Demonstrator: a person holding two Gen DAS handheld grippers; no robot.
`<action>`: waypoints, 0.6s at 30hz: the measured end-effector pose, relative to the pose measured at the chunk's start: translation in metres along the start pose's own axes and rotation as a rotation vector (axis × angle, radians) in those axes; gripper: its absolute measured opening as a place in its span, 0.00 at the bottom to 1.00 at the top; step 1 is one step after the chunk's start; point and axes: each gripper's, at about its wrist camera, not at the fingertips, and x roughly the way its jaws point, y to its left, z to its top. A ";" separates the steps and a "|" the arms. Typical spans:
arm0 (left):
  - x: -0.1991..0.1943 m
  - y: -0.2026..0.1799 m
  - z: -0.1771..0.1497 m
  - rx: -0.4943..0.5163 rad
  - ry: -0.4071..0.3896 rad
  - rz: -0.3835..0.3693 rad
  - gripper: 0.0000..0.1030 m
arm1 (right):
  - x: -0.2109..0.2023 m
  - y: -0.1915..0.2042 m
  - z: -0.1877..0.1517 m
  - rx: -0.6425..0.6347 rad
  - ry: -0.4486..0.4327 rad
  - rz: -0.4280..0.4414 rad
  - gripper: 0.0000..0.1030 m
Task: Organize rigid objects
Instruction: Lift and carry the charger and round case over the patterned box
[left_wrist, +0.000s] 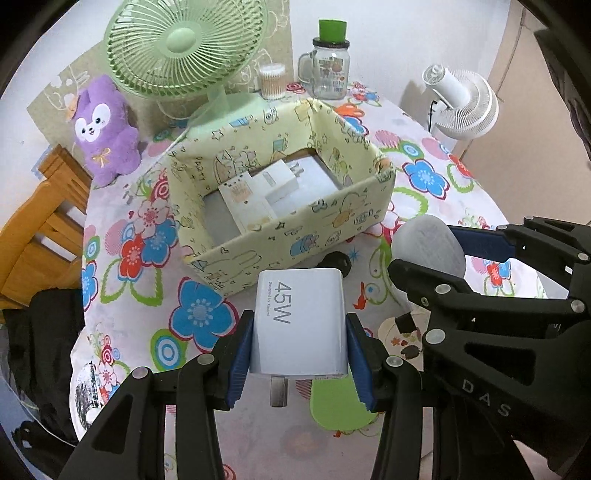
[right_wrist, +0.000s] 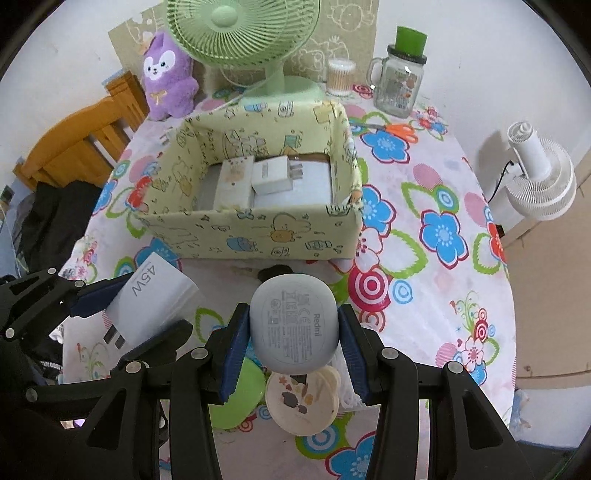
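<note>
Standing behind both grippers: yellow patterned box (right_wrist: 251, 225), green fan (right_wrist: 243, 33). Left gripper (left_wrist: 300, 354) clamps 45W charger (left_wrist: 301, 321); right gripper (right_wrist: 293, 349) clamps Redmi earbud case (right_wrist: 293, 323), both tilted downward.

The white charger (left_wrist: 300, 325) held in the left gripper (left_wrist: 300, 363) carries a large grey "45W" on its face, with a small line beside it that seems to read "Designed by Xiaomi". The grey earbud case (right_wrist: 294, 326) in the right gripper (right_wrist: 293, 354) reads "Redmi" on its underside beside rows of certification marks too small to read. The right gripper's black arm shows the white letters "DAS".
</note>
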 end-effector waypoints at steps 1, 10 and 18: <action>-0.002 0.001 0.001 -0.005 -0.001 -0.003 0.47 | -0.003 0.001 0.001 -0.004 -0.005 0.001 0.50; -0.013 0.003 0.012 -0.040 -0.011 0.002 0.47 | -0.017 -0.001 0.012 0.003 -0.012 0.002 0.50; -0.016 0.006 0.029 -0.072 -0.029 0.017 0.47 | -0.025 -0.004 0.031 -0.004 -0.035 0.015 0.50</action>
